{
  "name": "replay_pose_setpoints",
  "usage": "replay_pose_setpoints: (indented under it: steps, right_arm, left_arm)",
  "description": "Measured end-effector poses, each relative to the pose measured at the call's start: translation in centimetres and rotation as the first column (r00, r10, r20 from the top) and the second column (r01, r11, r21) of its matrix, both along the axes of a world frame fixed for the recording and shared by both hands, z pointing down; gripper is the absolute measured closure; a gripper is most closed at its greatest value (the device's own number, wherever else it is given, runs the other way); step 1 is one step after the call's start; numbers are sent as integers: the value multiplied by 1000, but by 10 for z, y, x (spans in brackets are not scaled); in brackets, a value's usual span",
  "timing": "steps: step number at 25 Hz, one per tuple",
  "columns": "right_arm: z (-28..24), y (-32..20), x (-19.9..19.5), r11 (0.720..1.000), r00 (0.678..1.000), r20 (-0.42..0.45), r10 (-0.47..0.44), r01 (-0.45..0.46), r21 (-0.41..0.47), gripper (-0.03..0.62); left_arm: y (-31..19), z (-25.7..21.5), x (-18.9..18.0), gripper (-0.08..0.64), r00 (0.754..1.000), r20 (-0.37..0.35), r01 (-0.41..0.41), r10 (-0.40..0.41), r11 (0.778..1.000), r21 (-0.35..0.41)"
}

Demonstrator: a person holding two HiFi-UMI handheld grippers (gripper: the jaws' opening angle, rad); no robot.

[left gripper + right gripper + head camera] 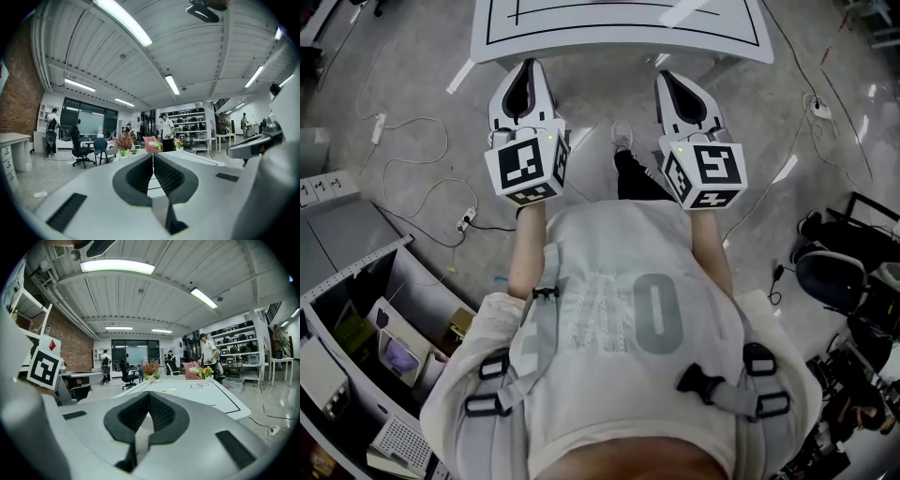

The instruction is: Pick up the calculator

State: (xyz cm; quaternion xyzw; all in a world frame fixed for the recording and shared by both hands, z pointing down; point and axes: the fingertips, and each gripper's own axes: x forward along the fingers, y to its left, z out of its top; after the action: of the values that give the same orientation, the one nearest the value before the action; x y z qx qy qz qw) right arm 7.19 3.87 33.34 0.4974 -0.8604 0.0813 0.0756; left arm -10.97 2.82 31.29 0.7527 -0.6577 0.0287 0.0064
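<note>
Left gripper (153, 157): its jaws are meeting along one thin line with nothing between them. It is pointing level toward the near edge of the white table (581, 28).
Right gripper (149, 395): its jaws are also pressing flat together and holding nothing. It is tilting slightly down toward the same near edge.
Spacing: in the head view the two grippers are sitting side by side and well apart, each with its marker cube facing the camera.
Calculator: no view is showing it clearly. In the right gripper view a small pale flat thing (168, 390) is lying on the table surface beyond the jaw tips, between the two side edges. It is too small to tell whether it is the calculator.
Table markings: a black outline is running just inside the edges.
Far end of the table: potted plants (151, 367) and a pink bag (191, 371) are standing there.
Background: a person in a white shirt (206, 352) is standing past the far end.
Floor: loose cables (412, 141) are lying left of the table.
</note>
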Motion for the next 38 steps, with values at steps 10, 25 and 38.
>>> replay_pose_setpoints:
  steps: [10,25,38]
  right_arm:
    - [7,-140,25,998,1000,-11,0,0,-57,588]
    - [10,-249,9,993,997,29,-74,76,-93,588]
    - [-9,-286,1,996,998,-27,-61,60,-62,588]
  left_arm:
    - [-137,-11,23,537,999,-54,-3,2,1000,-18]
    - [-226,0,16,537,998,-20,55,-56,996,-71]
    - [-275,-16,20,537,999,-33,-13,12,999,-42]
